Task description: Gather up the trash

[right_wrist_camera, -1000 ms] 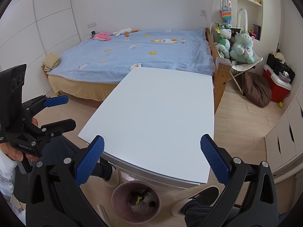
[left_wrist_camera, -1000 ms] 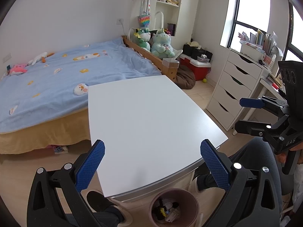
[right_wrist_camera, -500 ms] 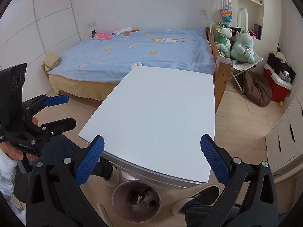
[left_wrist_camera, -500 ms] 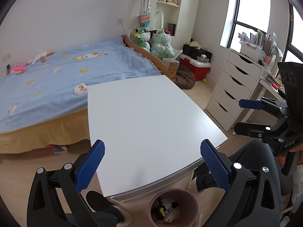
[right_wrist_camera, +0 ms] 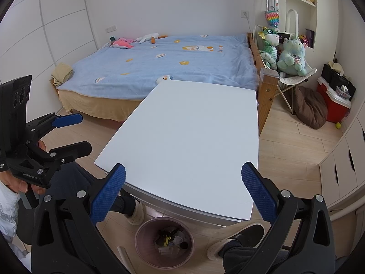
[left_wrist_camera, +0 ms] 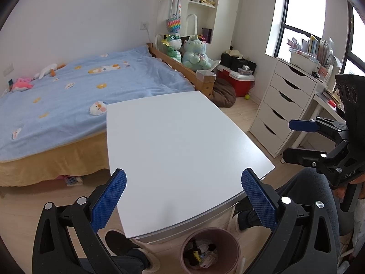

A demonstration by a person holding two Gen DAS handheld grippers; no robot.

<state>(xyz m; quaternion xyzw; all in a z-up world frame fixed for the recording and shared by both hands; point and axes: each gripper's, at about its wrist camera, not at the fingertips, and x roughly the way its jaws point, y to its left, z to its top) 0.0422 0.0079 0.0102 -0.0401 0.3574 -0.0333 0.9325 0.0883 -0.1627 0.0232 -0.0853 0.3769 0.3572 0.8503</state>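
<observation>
Nothing has moved noticeably since earlier frames. Left gripper (left_wrist_camera: 183, 196) and right gripper (right_wrist_camera: 182, 195) hover over the table (left_wrist_camera: 182, 141), jaws wide apart, holding nothing. Trash (right_wrist_camera: 170, 241) lies in the bin (right_wrist_camera: 140, 230); collection appears complete.

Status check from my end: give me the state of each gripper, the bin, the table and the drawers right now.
left gripper: open, holding nothing
right gripper: open, holding nothing
trash bin: upright on the floor under the table edge, trash inside
white table: top bare
drawer unit: all visible drawers shut
</observation>
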